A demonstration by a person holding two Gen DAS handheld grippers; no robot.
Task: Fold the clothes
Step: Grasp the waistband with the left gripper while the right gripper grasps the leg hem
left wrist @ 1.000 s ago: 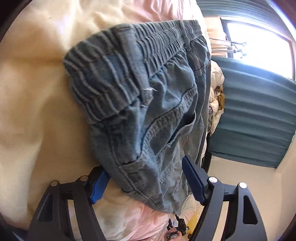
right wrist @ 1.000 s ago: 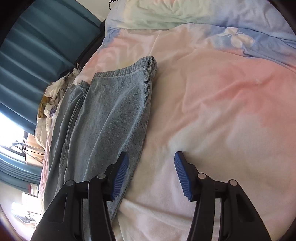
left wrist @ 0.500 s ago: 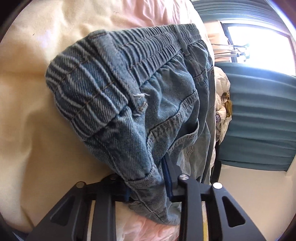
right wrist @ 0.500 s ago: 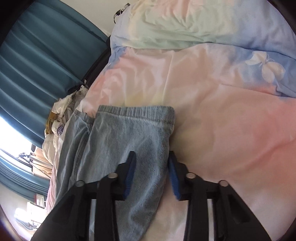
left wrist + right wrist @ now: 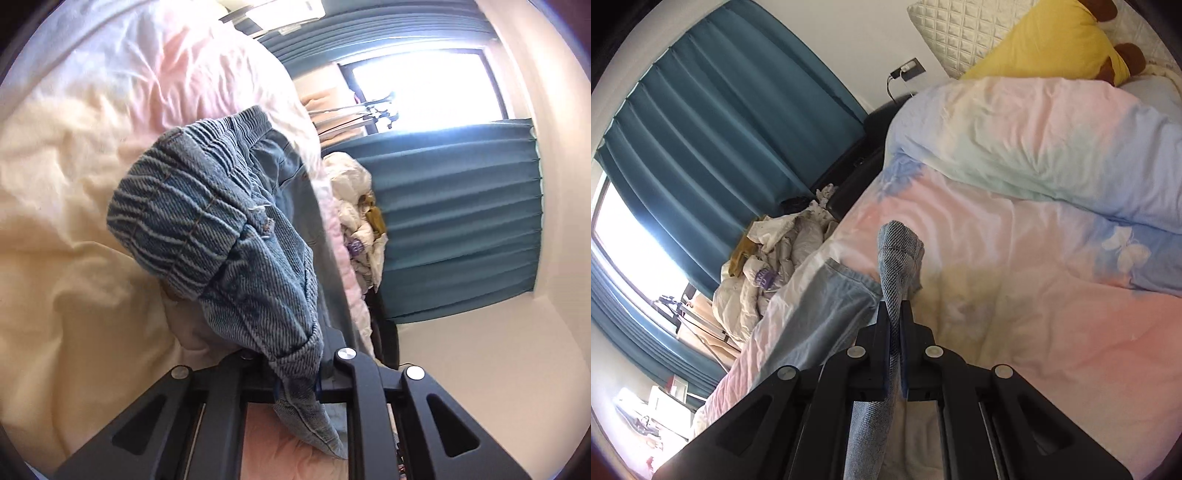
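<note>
Both tools were clamped on the jeans. From the left wrist, the left tool (image 5: 297, 384) pinched denim below the bunched elastic waistband (image 5: 177, 210), which hung raised above the pale bed cover (image 5: 62, 155). From the right wrist, the right tool (image 5: 894, 354) gripped a narrow fold of the jeans (image 5: 899, 258), the rest trailing along the bed (image 5: 1015, 295) toward the blue curtain (image 5: 731, 122).
</note>
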